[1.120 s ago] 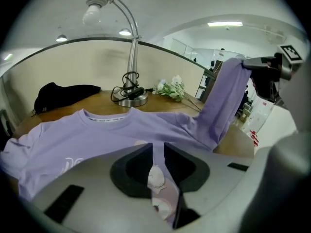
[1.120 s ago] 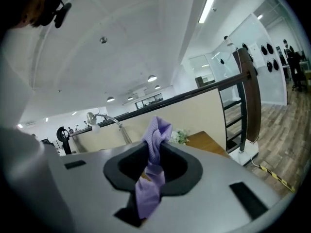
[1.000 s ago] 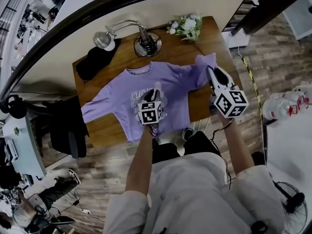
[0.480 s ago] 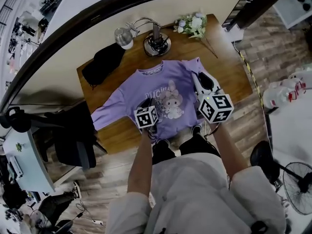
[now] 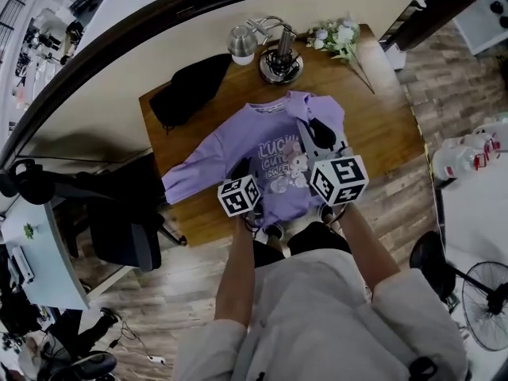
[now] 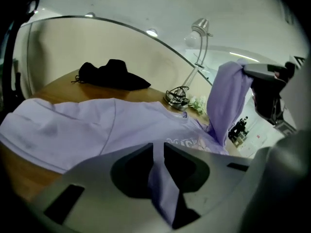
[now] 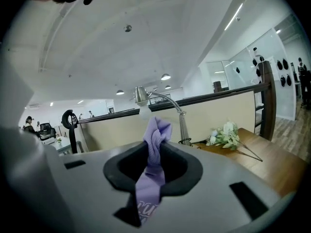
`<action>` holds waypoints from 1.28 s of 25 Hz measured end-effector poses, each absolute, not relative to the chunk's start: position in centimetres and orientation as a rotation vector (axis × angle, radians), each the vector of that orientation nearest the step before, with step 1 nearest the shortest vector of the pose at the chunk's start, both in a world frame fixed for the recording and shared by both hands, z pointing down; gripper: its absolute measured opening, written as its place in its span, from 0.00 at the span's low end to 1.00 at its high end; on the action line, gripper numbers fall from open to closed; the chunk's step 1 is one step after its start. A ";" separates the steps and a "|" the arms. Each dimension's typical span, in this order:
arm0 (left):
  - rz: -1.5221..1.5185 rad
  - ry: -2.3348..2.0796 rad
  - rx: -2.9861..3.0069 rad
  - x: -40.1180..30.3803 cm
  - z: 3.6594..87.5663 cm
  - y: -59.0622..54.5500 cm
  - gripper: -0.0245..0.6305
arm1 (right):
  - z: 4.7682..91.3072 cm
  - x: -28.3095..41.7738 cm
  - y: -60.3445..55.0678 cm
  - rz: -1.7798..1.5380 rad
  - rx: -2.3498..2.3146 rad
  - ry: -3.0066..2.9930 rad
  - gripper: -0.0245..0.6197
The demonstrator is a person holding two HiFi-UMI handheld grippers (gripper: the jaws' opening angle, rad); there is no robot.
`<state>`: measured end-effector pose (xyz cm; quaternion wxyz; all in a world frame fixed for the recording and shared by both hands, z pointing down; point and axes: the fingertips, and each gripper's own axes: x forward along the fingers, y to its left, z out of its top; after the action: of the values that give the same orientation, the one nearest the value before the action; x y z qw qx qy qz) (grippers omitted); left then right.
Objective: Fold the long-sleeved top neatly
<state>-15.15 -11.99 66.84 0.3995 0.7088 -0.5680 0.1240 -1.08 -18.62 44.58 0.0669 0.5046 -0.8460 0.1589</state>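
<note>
The purple long-sleeved top (image 5: 254,141) is lying spread on the desk (image 5: 381,109), below and ahead of both grippers. Being light, limp cloth, it is probably handling best when taken by hems and cuffs. The left gripper (image 6: 156,152) is pinching a fold of the body between nearly closed jaws. The right gripper (image 7: 155,144) is clamping the bunched sleeve (image 6: 228,101), which is hanging beneath it.

text: "LUCK" — first line of print | on: purple top (image 5: 238,143) | rest — unreadable

On table (image 5: 382,119), top (image 5: 244,140); behind it, lamp (image 5: 280,64) and flowers (image 5: 337,37); other garment (image 5: 190,86) back-left.
</note>
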 end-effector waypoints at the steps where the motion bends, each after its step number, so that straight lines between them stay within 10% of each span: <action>1: 0.304 -1.430 1.772 -15.7 67.2 -12.0 0.16 | 44.9 -2.1 -18.5 0.478 1.505 -2.550 0.16; 21: 0.274 -1.400 1.826 -26.2 64.6 -7.9 0.13 | 62.0 -17.5 -15.6 0.369 1.117 -2.312 0.16; 27: 0.284 -1.471 1.789 -30.9 65.1 -6.1 0.13 | 65.0 -21.3 -12.2 0.344 0.784 -2.302 0.45; 32: 0.265 -1.596 1.692 -37.0 65.9 -4.2 0.13 | 63.8 -22.3 -11.5 0.367 0.735 -2.362 0.41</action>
<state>-37.00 -4.18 65.87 0.3896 0.6656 -0.6279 0.1043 -22.29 -11.53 63.82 0.3147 0.2791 -0.8965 0.1391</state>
